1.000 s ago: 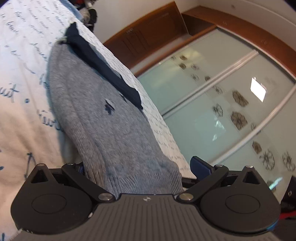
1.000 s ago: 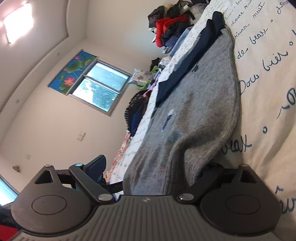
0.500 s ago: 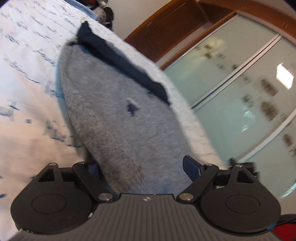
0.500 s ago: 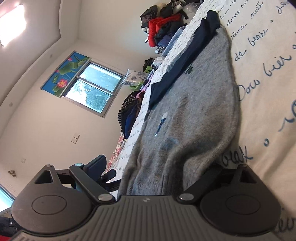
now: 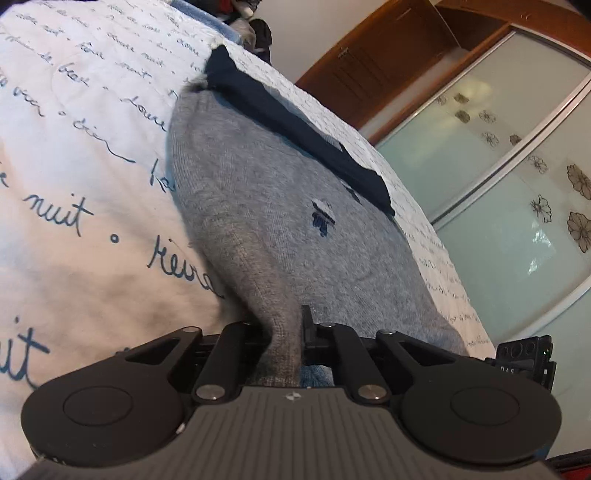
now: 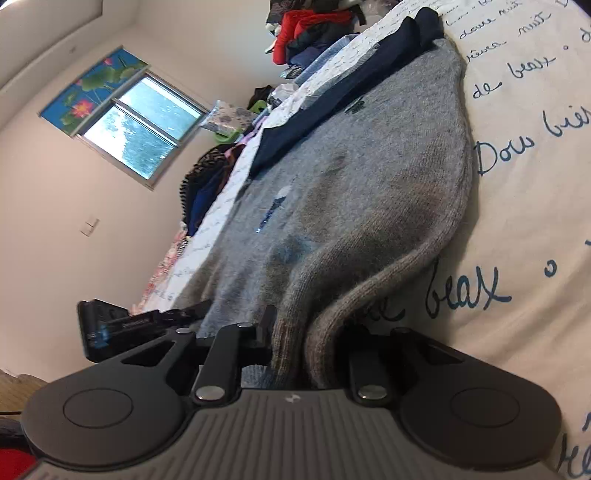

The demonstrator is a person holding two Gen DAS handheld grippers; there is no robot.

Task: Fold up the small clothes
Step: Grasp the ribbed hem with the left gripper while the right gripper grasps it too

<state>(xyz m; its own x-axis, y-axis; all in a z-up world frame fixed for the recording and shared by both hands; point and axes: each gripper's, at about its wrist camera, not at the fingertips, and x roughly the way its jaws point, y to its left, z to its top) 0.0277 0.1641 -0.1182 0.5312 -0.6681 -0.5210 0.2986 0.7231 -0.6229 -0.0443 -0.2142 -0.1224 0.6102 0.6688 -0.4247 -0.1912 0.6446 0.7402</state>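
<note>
A grey knit sweater point(image 5: 277, 221) point(image 6: 369, 177) with a navy band point(image 5: 295, 122) point(image 6: 351, 85) along its far end lies flat on a white bedspread point(image 5: 74, 184) point(image 6: 535, 184) printed with blue script. My left gripper point(image 5: 284, 325) is shut on the sweater's near hem at one corner, and the cloth rises into a pinched ridge between its jaws. At the other near corner my right gripper point(image 6: 303, 332) has its jaws closing. A bunched fold of the grey hem is squeezed between them.
Frosted sliding wardrobe doors point(image 5: 498, 166) stand beyond the bed's edge in the left wrist view. A heap of red and dark clothes point(image 6: 314, 29) sits at the bed's far end, more clothes point(image 6: 207, 184) lie along its side, and a window point(image 6: 140, 122) is in the wall.
Both grippers went from wide open around the hem to closed on it. The grey cloth is now gathered into ridges between the jaws. Both views have tipped toward the bed.
</note>
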